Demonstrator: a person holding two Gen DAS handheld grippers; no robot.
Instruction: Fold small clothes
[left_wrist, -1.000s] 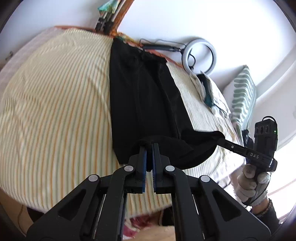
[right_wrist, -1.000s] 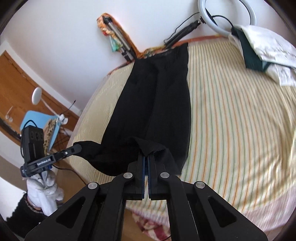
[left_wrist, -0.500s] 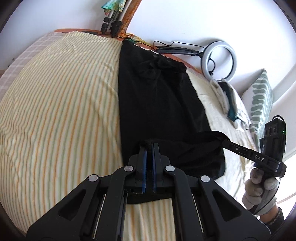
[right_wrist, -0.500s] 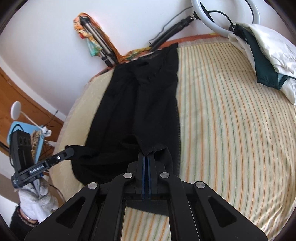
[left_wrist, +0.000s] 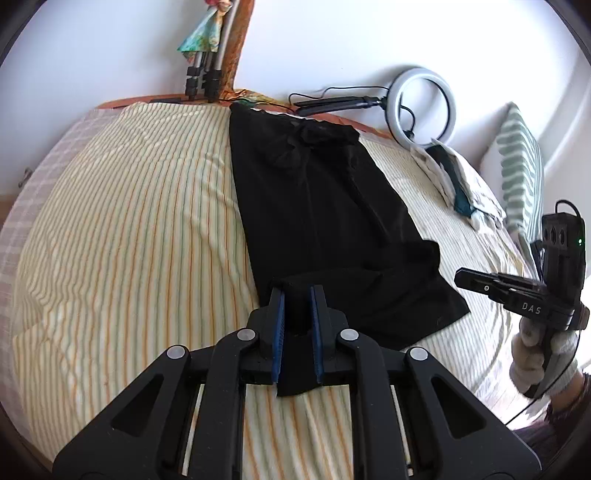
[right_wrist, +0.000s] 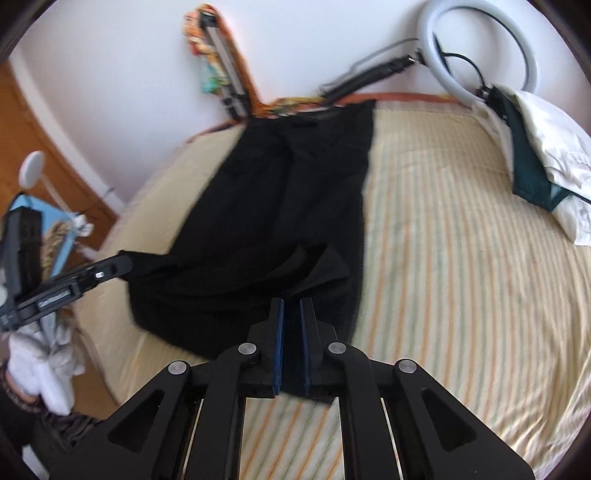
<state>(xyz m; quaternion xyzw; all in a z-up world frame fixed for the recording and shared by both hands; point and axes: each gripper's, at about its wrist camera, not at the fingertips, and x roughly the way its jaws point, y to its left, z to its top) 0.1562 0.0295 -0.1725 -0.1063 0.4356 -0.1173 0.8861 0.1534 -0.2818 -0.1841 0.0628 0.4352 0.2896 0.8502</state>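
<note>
A long black garment lies lengthwise on the striped bed sheet; it also shows in the right wrist view. Its near end is folded back over itself. My left gripper has its jaws parted, with the black hem loose between the pads. My right gripper also stands parted over the near hem, a fold of cloth just ahead of it. In the left wrist view the right gripper sits off the garment's right edge, clear of the cloth. In the right wrist view the left gripper touches the garment's left corner.
A ring light and a tripod stand at the wall behind the bed. White and teal folded clothes lie at the back right, beside a striped pillow. A wooden floor and a blue chair are left of the bed.
Both grippers carried the garment's near hem forward over the bed and lowered it, then their jaws parted. The right gripper has drawn away from the cloth.
</note>
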